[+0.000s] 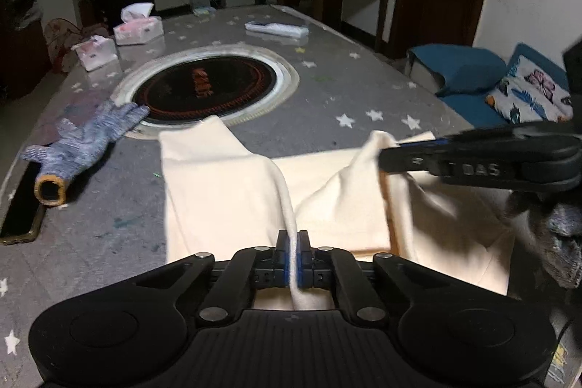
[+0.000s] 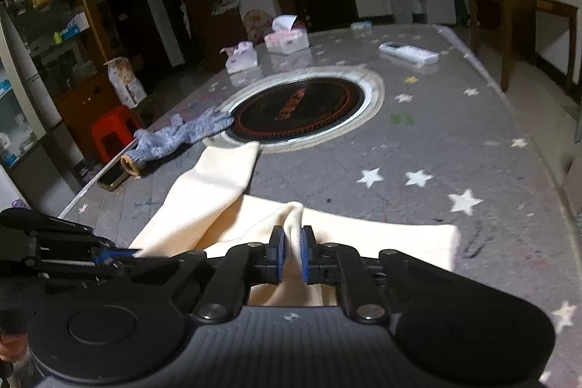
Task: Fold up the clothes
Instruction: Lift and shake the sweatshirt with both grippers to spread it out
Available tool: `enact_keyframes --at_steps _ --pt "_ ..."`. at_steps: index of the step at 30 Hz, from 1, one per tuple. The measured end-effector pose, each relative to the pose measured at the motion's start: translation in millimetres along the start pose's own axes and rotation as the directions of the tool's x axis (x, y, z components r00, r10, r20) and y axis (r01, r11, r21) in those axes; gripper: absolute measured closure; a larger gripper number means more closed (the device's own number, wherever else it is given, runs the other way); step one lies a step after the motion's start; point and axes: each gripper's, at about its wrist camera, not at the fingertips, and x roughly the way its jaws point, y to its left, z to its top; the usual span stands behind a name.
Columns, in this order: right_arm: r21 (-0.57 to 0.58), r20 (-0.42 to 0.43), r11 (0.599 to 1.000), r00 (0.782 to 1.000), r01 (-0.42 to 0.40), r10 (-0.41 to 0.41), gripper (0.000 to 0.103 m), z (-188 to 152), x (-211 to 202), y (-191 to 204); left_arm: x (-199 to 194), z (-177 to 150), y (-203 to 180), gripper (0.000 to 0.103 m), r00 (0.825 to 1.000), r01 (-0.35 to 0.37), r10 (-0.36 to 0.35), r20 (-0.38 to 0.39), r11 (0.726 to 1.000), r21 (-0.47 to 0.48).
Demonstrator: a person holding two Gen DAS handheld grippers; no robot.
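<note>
A cream-coloured garment [image 1: 225, 180] lies on the near part of the grey star-patterned table [image 1: 345, 86], one leg or sleeve reaching toward the round black cooktop [image 1: 203, 86]. My left gripper [image 1: 293, 239] is shut on a raised fold of the cream cloth. In the left wrist view my right gripper [image 1: 382, 155] comes in from the right, pinching a lifted corner of the same cloth. The right wrist view shows the right gripper [image 2: 293, 235] shut on a bunched ridge of the garment [image 2: 218, 191], with my left gripper [image 2: 105, 257] at the lower left, holding the cloth's edge.
A blue knitted glove [image 1: 83, 140] and a dark phone [image 1: 22, 210] lie at the table's left edge. Two tissue packs [image 1: 138, 28] and a white remote [image 1: 276, 28] sit beyond the cooktop. A blue sofa with a butterfly cushion [image 1: 531, 93] stands right of the table.
</note>
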Motion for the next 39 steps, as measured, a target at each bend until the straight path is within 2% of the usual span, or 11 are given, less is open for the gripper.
enact_keyframes --at_steps 9,16,22,25,29,30,34,37,39 --pt "0.013 0.121 0.998 0.99 0.066 -0.068 0.096 -10 -68 -7 -55 -12 17 0.1 0.994 -0.048 0.054 0.092 0.997 -0.066" --pt "0.047 0.209 0.99 0.967 0.135 -0.142 0.096 -31 -131 -14 -109 -36 33 0.1 0.983 -0.081 0.098 0.152 0.99 -0.114" --pt "0.126 0.258 0.975 0.943 0.181 -0.209 0.096 -58 -177 -22 -141 -72 44 0.1 0.985 -0.089 0.111 0.134 0.983 -0.158" --pt "0.165 0.233 0.962 0.939 0.217 -0.252 0.096 -78 -191 -28 -144 -93 49 0.1 0.99 -0.091 0.109 0.094 0.98 -0.178" --pt "0.204 0.146 0.94 0.941 0.272 -0.304 0.091 -102 -189 -40 -139 -116 55 0.099 0.993 -0.106 0.112 0.023 0.976 -0.188" --pt "0.216 0.121 0.933 0.941 0.287 -0.317 0.091 -108 -189 -43 -138 -121 56 0.096 0.993 -0.111 0.115 0.009 0.976 -0.186" --pt "0.222 0.087 0.918 0.931 0.33 -0.355 0.089 -122 -200 -53 -152 -126 50 0.094 0.989 -0.135 0.141 0.033 0.981 -0.139" --pt "0.188 0.092 0.928 0.935 0.32 -0.341 0.079 -117 -206 -48 -164 -126 32 0.09 0.994 -0.065 0.07 0.08 0.996 -0.065" --pt "0.132 0.096 0.949 0.95 0.285 -0.298 0.079 -113 -207 -39 -166 -128 13 0.08 0.996 0.011 -0.011 0.088 1.0 0.002"
